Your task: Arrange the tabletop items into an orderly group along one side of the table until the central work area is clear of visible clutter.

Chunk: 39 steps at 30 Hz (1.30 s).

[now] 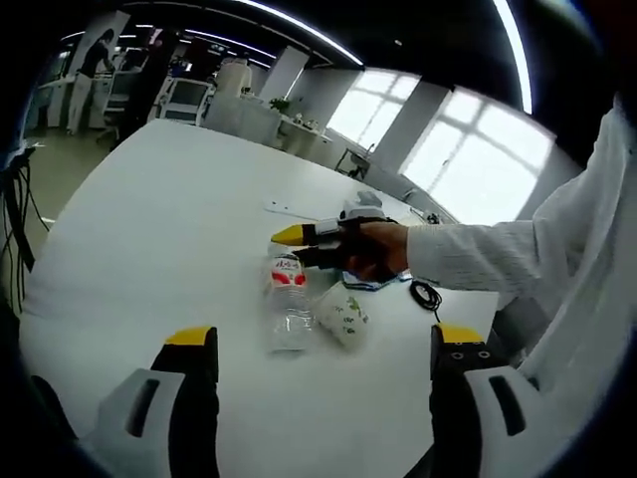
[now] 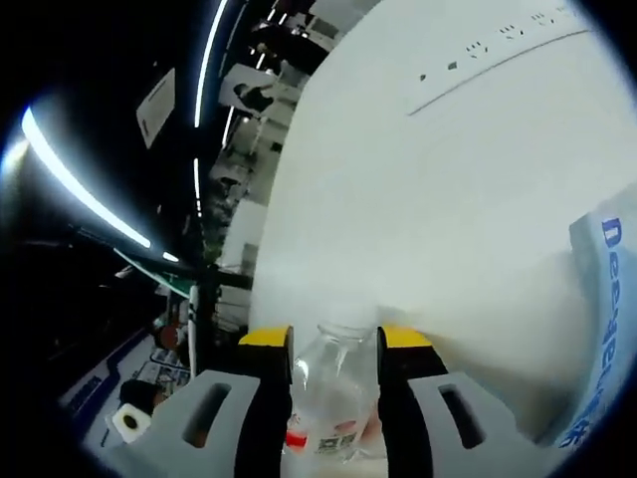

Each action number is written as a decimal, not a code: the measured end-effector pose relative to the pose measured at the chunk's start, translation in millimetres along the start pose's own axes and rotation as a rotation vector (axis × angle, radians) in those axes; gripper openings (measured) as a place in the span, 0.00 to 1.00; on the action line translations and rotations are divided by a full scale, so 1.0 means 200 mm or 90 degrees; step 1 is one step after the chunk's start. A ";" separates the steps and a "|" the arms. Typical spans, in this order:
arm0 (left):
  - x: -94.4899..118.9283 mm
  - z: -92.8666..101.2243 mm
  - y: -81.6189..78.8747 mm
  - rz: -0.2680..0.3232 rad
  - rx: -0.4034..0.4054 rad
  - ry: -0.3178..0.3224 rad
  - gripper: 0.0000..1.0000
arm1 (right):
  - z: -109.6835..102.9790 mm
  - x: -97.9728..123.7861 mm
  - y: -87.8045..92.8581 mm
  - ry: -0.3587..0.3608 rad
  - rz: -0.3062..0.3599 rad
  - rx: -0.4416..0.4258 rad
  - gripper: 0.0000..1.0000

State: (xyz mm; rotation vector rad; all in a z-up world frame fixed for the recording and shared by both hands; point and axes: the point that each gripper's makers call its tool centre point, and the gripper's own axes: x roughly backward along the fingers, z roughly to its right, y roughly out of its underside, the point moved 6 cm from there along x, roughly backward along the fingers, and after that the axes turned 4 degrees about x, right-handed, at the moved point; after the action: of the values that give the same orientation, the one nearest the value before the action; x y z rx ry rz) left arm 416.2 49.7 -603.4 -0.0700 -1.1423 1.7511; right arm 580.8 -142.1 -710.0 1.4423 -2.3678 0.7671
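Left gripper [image 1: 317,363] hovers wide open, holding nothing. Mid-table [image 1: 159,219], the clear bottle [image 1: 289,304] lies on its side beside a paper cup [image 1: 343,317], long axis pointing toward the far edge. Right gripper [image 2: 333,349] is clamped around the bottle's body. Advisable: lift level, carry slowly edgeward.

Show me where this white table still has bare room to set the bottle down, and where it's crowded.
Bare tabletop stretches from the clear plastic bottle out to the far and left edges, and between the bottle and the left gripper. It is crowded on the person's side: the right gripper straddles the bottle, with a paper cup beside it and a black cable behind.
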 end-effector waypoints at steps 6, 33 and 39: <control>-0.01 0.00 0.02 -0.002 0.002 0.005 0.89 | 0.01 -0.02 -0.02 -0.001 0.010 -0.013 0.24; -0.05 -0.01 -0.01 0.003 -0.010 0.021 0.82 | -0.22 0.08 -0.01 -0.081 0.035 0.160 0.18; -0.14 -0.07 -0.07 -0.024 -0.044 0.037 0.81 | -0.36 0.09 0.03 -0.119 0.020 0.276 0.18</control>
State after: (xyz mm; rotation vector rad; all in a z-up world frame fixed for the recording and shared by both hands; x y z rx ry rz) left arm 446.3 38.8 -612.6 -0.1396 -1.1552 1.6661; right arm 564.1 -113.8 -644.2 1.7081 -2.4671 1.2663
